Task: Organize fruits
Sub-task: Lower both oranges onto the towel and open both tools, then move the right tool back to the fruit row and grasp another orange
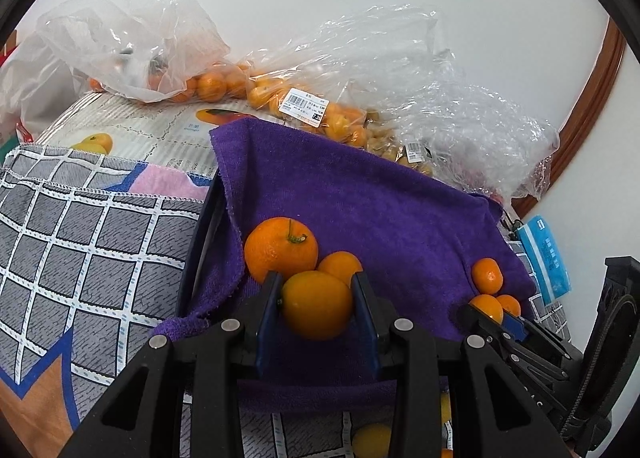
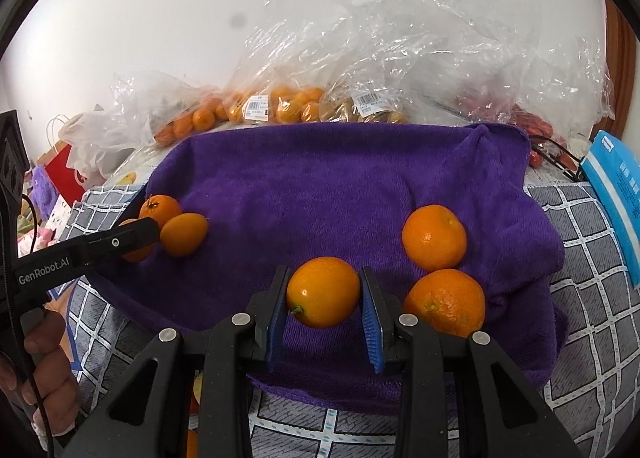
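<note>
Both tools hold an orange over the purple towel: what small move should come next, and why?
Probably lower the right tool and set its orange on the purple towel beside the two oranges at right. Each tool already grips one fruit, and the left tool sits by its own cluster.

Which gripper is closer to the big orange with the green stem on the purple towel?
Left. The left gripper holds a smaller fruit right against the stemmed orange; the right gripper is across the purple towel.
</note>
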